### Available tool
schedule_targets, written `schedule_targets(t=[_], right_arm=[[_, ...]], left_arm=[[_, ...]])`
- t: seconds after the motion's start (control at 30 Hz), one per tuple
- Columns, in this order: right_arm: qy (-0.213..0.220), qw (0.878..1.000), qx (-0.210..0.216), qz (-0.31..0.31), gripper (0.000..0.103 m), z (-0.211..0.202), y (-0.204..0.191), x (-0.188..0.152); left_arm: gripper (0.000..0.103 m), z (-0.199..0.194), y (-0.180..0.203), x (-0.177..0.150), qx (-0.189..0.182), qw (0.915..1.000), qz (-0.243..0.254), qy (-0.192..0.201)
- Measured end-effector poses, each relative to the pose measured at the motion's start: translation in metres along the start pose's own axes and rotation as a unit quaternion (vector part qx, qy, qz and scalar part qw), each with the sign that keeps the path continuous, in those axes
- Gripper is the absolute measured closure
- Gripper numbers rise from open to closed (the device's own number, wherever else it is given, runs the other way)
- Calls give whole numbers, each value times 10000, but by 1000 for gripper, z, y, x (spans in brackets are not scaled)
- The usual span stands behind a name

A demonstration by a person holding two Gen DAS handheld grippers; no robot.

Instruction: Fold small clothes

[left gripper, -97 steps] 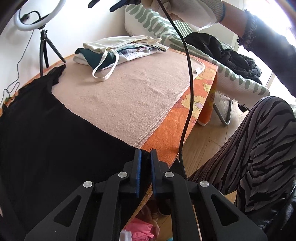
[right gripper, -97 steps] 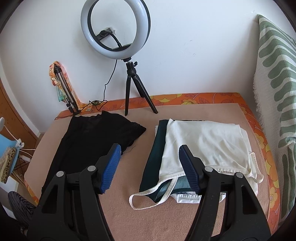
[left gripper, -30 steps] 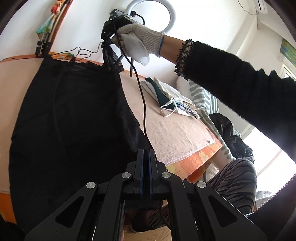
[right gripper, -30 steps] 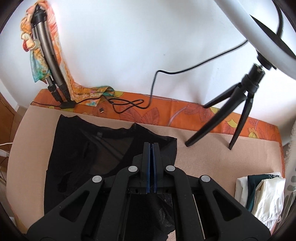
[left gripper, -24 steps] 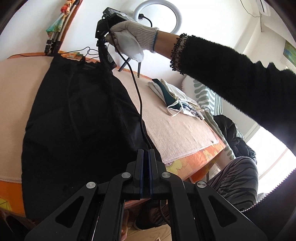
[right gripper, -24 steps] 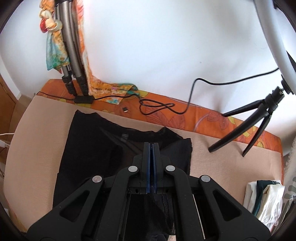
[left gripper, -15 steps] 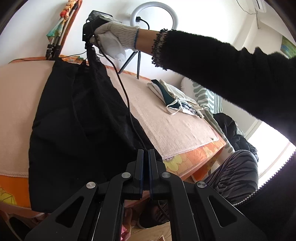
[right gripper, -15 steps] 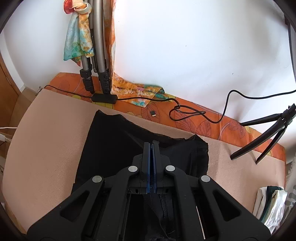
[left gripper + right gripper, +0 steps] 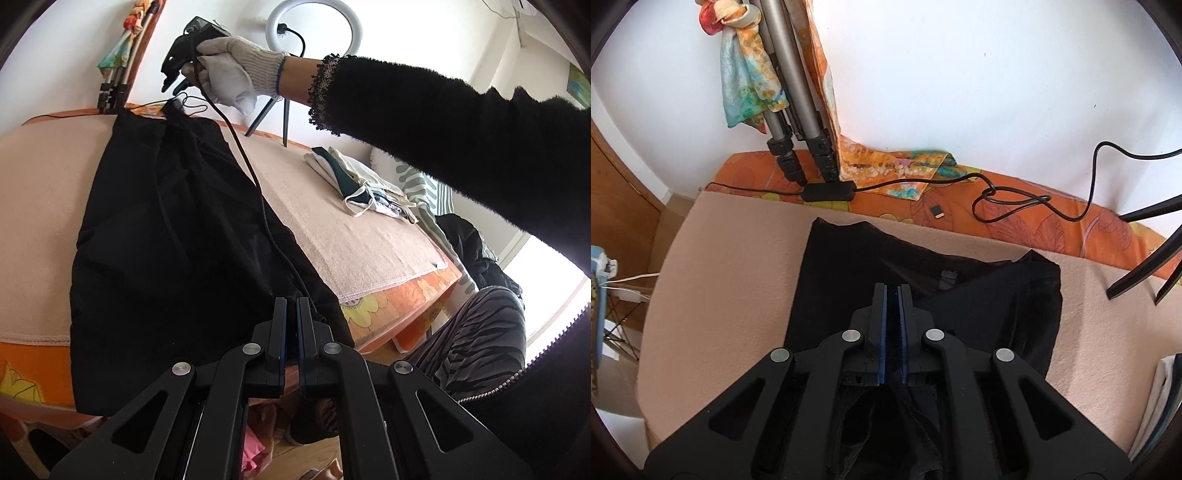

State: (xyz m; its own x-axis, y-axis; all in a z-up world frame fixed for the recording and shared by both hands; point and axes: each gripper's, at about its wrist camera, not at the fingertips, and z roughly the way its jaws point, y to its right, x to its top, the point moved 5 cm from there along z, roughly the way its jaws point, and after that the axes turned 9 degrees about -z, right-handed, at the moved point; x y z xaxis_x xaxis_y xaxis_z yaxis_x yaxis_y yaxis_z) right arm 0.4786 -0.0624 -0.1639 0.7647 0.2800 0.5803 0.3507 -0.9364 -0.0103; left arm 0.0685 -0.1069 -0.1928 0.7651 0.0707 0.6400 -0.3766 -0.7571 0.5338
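A black garment (image 9: 173, 229) lies spread lengthwise on the beige blanket (image 9: 347, 225). My left gripper (image 9: 291, 306) is shut on its near hem at the table's front edge. My right gripper (image 9: 893, 291) is shut on the garment's far edge (image 9: 960, 295), lifting a fold over the flat part. In the left wrist view the right gripper (image 9: 173, 83) is held by a gloved hand above the far end, its cable trailing across the cloth.
A pile of folded clothes (image 9: 362, 181) lies at the right on the blanket. A ring light on a tripod (image 9: 314, 33) and a second tripod with a scarf (image 9: 783, 99) stand by the far wall. A cable (image 9: 1015, 199) lies on the orange cover (image 9: 1052, 221).
Both grippers closed on the black garment's right edge. My right gripper carried its end leftward over the garment, and the left gripper drew the near hem the same way.
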Motion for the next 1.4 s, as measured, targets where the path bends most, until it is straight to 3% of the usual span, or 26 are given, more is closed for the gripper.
schedule_targets(t=[0.03, 0.1, 0.2, 0.27, 0.4, 0.73, 0.87, 1.07, 1.17, 1.4], right_arm=[[102, 9999, -35, -43, 61, -10, -1, 1], [435, 9990, -87, -64, 45, -37, 3, 2], [773, 9967, 188, 189, 44, -80, 15, -2], [961, 9944, 319, 309, 44, -113, 24, -12], [1197, 9915, 419, 278, 44, -173, 36, -48], [1323, 9894, 479, 350, 44, -286, 47, -197], [1059, 9922, 444, 480, 44, -286, 34, -268], [479, 9935, 677, 778, 44, -249, 14, -356], [167, 9932, 787, 840, 44, -225, 3, -384], [-504, 9922, 957, 621, 44, -180, -24, -411]], left_arm=[[96, -1, 2, 0, -2, 10000, 56, -12], [91, -5, 5, -2, 0, 9999, 147, -75], [89, -17, 8, -5, 44, 9995, 307, -92], [82, -28, 7, -4, 113, 9991, 400, -75], [72, -50, -8, 6, 312, 9988, 371, 50], [72, -82, -59, 47, 884, 9955, -204, 277], [69, -82, -65, 54, 977, 9949, -251, -73], [66, -76, -68, 47, 932, 9922, -331, -765], [66, -67, -75, 39, 958, 9883, -441, -1100], [66, -49, -85, 18, 816, 9805, -698, -1647]])
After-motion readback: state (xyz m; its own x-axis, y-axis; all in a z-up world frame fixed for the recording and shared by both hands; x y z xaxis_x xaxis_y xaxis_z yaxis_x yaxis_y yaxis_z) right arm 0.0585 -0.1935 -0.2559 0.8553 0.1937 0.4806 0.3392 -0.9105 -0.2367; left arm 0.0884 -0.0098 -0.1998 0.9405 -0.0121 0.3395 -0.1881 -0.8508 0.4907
